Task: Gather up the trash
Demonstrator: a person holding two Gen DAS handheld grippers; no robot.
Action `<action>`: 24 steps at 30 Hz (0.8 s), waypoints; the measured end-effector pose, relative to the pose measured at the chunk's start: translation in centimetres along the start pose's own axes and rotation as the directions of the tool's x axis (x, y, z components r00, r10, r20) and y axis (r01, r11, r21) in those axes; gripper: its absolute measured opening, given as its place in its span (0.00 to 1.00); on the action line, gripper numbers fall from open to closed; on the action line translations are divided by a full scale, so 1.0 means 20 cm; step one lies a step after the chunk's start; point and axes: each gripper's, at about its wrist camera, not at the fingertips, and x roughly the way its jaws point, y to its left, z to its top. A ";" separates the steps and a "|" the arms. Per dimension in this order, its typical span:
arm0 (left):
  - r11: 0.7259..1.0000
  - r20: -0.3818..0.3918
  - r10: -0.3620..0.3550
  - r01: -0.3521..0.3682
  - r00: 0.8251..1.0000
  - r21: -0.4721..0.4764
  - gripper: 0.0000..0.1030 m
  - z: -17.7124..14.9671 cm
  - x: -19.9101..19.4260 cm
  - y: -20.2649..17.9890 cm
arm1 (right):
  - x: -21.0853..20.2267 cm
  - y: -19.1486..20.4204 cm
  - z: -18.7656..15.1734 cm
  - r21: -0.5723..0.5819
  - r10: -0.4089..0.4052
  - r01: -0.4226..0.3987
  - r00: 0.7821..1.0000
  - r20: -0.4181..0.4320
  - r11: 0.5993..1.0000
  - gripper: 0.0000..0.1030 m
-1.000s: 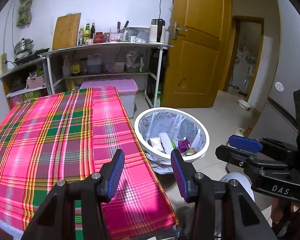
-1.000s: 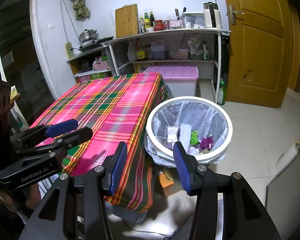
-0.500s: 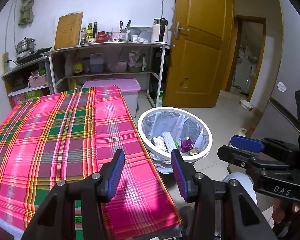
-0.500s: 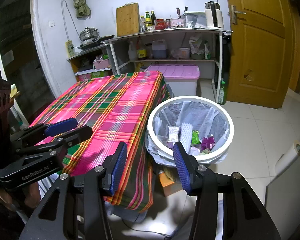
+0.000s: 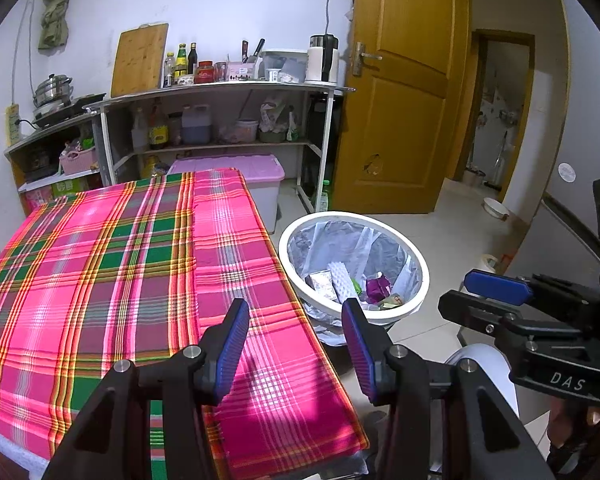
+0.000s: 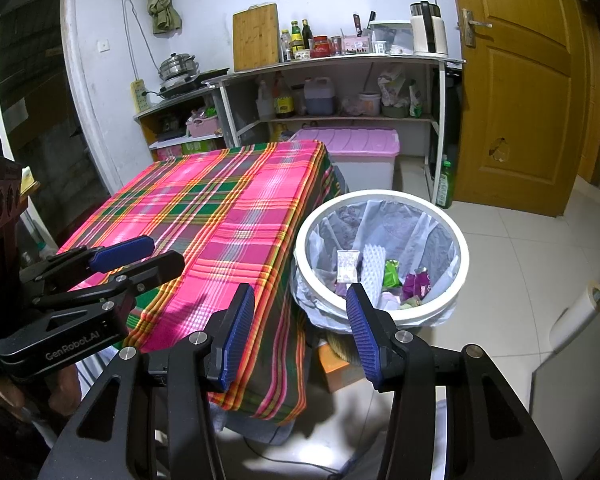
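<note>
A white-rimmed trash bin (image 5: 416, 256) (image 6: 462, 248) with a clear liner stands on the floor beside the table's right edge. Inside lie several wrappers: a white foam sleeve (image 6: 372, 266), a green packet (image 6: 391, 273) and purple packets (image 6: 416, 283). My left gripper (image 5: 296, 312) hangs open over the table's near right corner, nothing between its blue pads. My right gripper (image 6: 300, 300) is open too, empty, above the table's edge and the bin's near rim. Each gripper shows from the side in the other's view, the right gripper (image 5: 496, 284) and the left gripper (image 6: 124, 250).
The table wears a pink and green plaid cloth (image 5: 112, 272). Behind it stand a pink-lidded storage box (image 6: 352, 146) and metal shelves (image 5: 228, 92) with bottles, a cutting board and a kettle. A wooden door (image 5: 400, 92) is to the right. An orange box (image 6: 336, 364) sits under the bin.
The left wrist view has drifted slightly, so the table and bin sit a touch further right. Both grippers keep the same opening and hold nothing.
</note>
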 end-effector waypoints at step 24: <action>1.000 -0.016 0.028 -0.028 0.999 0.001 0.46 -0.01 0.02 -0.03 | 0.01 0.01 -0.02 0.001 0.003 -0.003 1.000 -0.010 1.000 0.47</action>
